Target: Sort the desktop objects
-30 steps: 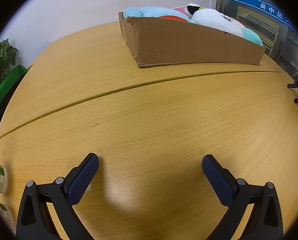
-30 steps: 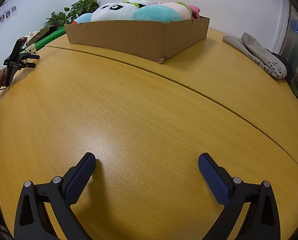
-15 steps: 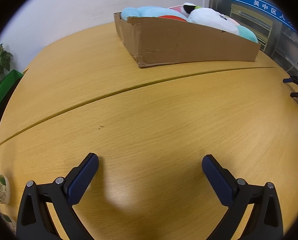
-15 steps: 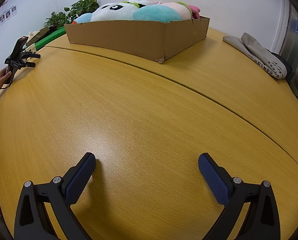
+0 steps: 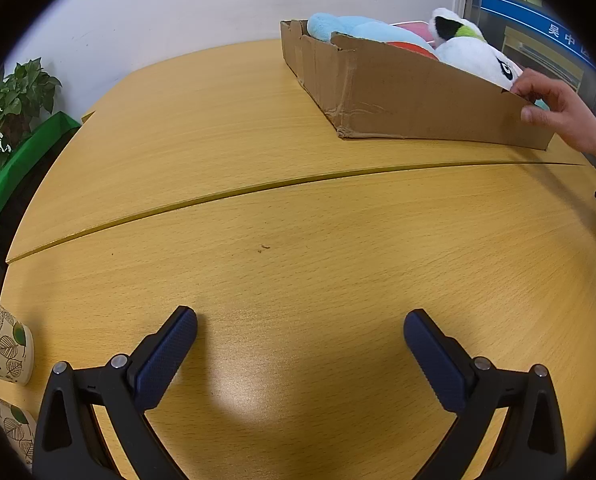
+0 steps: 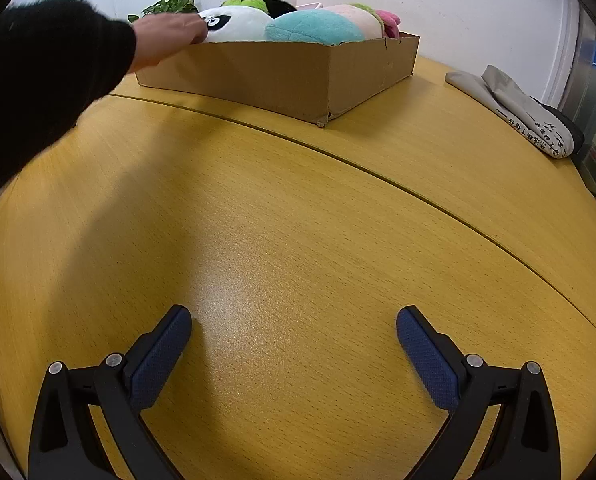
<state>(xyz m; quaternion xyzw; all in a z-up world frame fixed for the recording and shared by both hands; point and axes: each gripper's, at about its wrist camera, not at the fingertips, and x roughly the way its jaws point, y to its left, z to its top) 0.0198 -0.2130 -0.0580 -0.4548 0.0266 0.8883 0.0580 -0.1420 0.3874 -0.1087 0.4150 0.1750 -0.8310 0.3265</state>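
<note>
Both claws, left gripper [image 5: 300, 330] and right gripper [image 6: 293, 326], sit spread and empty over the table [image 5: 298, 208]. Plush toys [image 6: 237, 24] already fill the cardboard box [image 6: 277, 68]; a bare hand [image 6: 165, 36] touches them. Sorting appears largely complete.

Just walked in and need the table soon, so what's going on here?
Both grippers, left and right, sit low over the wooden table, jaws wide open and holding nothing. A bare hand in a black sleeve is at the near rim of the brown cardboard box, touching the white panda plush toy among other soft toys. No toys lie out on the table.
</note>
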